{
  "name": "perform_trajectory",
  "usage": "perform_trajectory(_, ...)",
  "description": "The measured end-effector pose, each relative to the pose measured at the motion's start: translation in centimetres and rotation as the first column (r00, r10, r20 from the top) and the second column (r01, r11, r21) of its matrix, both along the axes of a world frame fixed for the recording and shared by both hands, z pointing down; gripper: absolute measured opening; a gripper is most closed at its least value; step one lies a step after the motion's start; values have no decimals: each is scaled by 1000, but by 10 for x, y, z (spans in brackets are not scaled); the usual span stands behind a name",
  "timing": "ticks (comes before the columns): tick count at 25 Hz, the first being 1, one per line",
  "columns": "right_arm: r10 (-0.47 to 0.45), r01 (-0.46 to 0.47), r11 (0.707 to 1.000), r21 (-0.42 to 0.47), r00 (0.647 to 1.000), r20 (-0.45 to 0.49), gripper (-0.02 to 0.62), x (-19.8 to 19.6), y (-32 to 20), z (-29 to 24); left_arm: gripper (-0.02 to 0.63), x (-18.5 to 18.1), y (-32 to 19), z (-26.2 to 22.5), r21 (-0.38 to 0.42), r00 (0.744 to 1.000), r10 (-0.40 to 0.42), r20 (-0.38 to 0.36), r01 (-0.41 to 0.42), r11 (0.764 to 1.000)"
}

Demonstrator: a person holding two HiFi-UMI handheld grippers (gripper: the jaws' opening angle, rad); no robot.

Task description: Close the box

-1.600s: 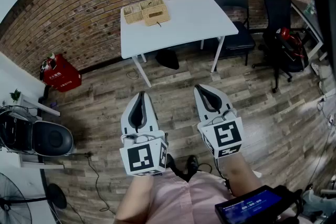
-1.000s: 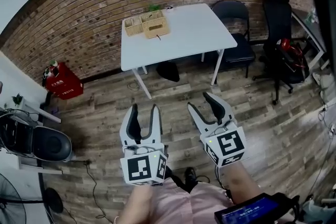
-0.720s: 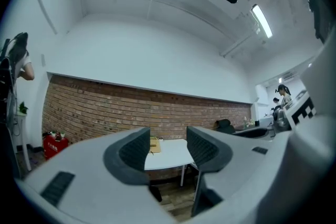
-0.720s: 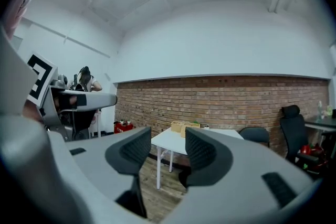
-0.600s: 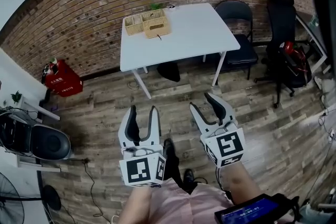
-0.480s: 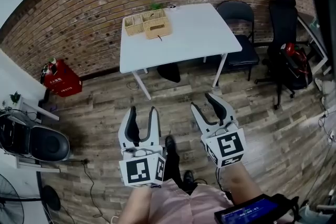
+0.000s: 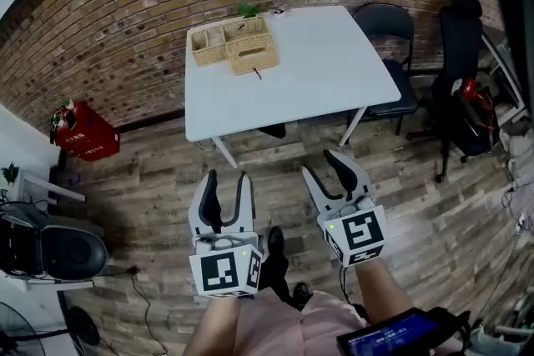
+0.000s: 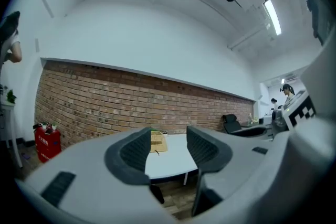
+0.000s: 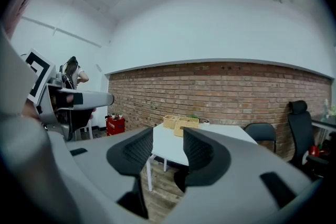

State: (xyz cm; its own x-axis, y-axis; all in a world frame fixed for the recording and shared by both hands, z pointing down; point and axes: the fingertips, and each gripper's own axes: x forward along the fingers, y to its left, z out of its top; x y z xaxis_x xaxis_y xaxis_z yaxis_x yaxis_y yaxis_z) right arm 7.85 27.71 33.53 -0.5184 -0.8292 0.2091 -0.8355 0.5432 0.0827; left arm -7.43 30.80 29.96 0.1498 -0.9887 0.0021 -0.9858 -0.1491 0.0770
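A woven wicker box (image 7: 250, 52) stands at the far left corner of the white table (image 7: 317, 71), beside an open wicker tray (image 7: 209, 46). Both grippers hang over the wooden floor, well short of the table. My left gripper (image 7: 227, 178) is open and holds nothing. The right gripper (image 7: 321, 164) is also open; its jaws are closing with nothing between them. In the left gripper view the box (image 8: 157, 141) shows far off between the jaws. The right gripper view has the box (image 9: 181, 124) just above its jaws.
Two black chairs (image 7: 388, 21) (image 7: 463, 96) stand right of the table. A red container (image 7: 83, 133) sits by the brick wall at left, with a black device (image 7: 50, 246) nearer. My shoe (image 7: 274, 242) is between the grippers. A lit screen (image 7: 392, 338) is at the bottom right.
Both grippers went from shut to open at the start. Since then the table has grown larger and nearer in the head view; the grippers keep their place in front of me.
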Motion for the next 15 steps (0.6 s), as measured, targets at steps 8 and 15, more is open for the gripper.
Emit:
perform_trajectory(8, 24, -24, 999, 34, 1000, 3, 173, -24, -86, -21, 219, -29, -88, -15, 27, 1000, 19, -1, -19, 999)
perform_trajectory(15, 52, -53, 996, 77, 999, 8, 166, -30, -134, -36, 219, -36, -138, -25, 56, 999, 45, 8, -46, 997)
